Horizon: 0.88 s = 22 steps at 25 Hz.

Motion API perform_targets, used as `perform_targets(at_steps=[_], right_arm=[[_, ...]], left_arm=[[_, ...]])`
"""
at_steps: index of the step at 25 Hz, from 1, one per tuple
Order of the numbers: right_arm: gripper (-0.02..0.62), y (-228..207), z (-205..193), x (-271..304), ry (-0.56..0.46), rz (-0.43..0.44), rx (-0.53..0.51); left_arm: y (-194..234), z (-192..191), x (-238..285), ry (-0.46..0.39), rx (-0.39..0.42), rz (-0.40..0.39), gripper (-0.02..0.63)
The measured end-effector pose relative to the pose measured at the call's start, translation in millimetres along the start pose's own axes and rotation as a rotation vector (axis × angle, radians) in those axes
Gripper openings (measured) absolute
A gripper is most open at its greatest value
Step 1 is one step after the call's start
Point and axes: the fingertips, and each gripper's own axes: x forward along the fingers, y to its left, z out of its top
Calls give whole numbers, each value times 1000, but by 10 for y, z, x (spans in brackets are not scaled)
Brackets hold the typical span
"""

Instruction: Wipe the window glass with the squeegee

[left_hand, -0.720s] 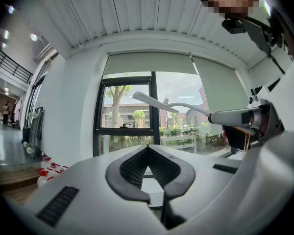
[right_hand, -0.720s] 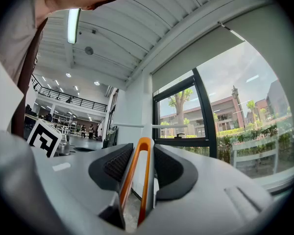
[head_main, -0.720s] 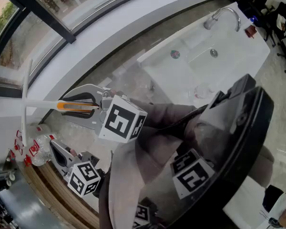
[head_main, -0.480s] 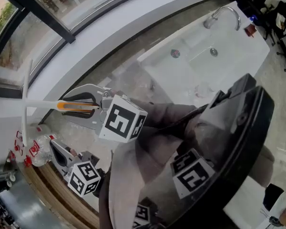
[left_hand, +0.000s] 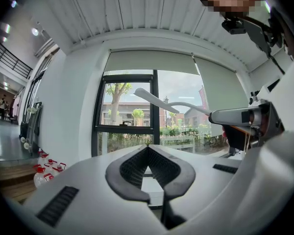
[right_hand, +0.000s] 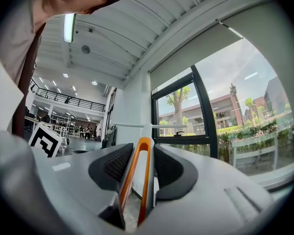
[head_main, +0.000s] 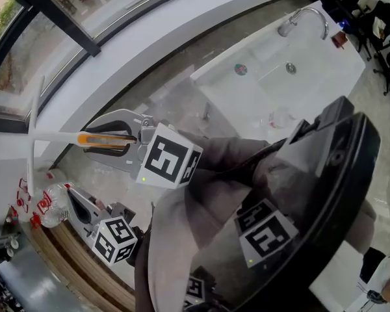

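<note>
A dark-framed window (head_main: 26,57) curves across the upper left above a smooth white sill (head_main: 149,38). A white sink (head_main: 312,77) with a bent metal faucet (head_main: 305,19) sits at the upper right on a mottled grey floor (head_main: 175,103). Clear plastic bottles (head_main: 49,203) cluster at the lower left. The right gripper (head_main: 94,138) is clamped on the squeegee (head_main: 55,136) by its orange-edged handle, with the thin blade near the glass. Below it, the left gripper (head_main: 75,200) is empty, its ribbed dark pads (left_hand: 132,168) meeting at the tips.
</note>
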Motion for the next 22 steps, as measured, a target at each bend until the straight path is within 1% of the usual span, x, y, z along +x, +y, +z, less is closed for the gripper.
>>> perform_targets(at_steps=[4, 7, 9, 11, 12, 13, 14, 15, 18, 22], right_arm=[[132, 122, -50, 265, 12, 0, -11], [132, 291, -53, 511, 7, 20, -10], [132, 383, -22, 588, 14, 32, -39], [132, 426, -39, 638, 27, 27, -81], [132, 439, -47, 712, 12, 23, -64], [132, 448, -50, 837, -12, 20, -23], [132, 452, -71, 991, -21, 19, 10], [132, 459, -111, 1138, -11, 20, 19], [132, 467, -267, 1379, 22, 26, -13], [132, 384, -440, 1671, 11, 32, -5]], left_arm=[[301, -66, 29, 7, -20, 7, 2], [581, -90, -23, 20, -20, 16, 2], [690, -77, -77, 27, -19, 16, 2], [800, -131, -72, 51, -18, 5, 2], [907, -171, -58, 63, -17, 18, 2], [1055, -197, -29, 67, -16, 45, 2], [1220, -199, 23, 62, -16, 72, 2], [1372, -186, 85, 55, -16, 89, 2], [1610, -198, 204, 51, -15, 107, 2], [1804, -385, 388, 75, -14, 133, 2]])
